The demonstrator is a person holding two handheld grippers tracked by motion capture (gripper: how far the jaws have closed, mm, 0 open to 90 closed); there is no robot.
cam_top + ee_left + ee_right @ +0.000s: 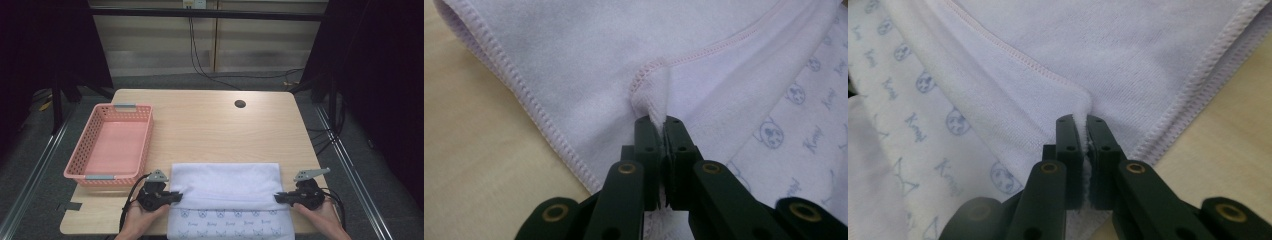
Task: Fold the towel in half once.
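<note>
At the near edge of the wooden table (pixel 210 125), a pale lilac towel (pixel 225 185) is laid out flat, with its upper layer folded over so that a printed underside of small blue animal faces and lettering is exposed along the front strip. The near part of the towel hangs slightly over the table edge.

The left gripper (pixel 176 196) is held in the person's left hand (pixel 140 217) at the towel's left side. In the left gripper view, its black jaws are pressed together on a small stitched corner of the towel (pixel 654 100), which is pinched upright between the pads. The overlocked hem is seen running diagonally beside it, with bare table to the left.

The right gripper (pixel 278 197) is held in the right hand (pixel 320 215) at the towel's right side. In the right gripper view, its jaws are likewise closed on a fold of the towel (pixel 1083 117), a thin edge of cloth being gripped between them, with the stitched hem just beside it and the tabletop beyond.

A pink plastic basket (pixel 145 135) with slotted walls is stood on the left part of the table, near the left gripper but apart from the towel. A round cable hole (pixel 240 104) is seen in the tabletop towards the far edge.
</note>
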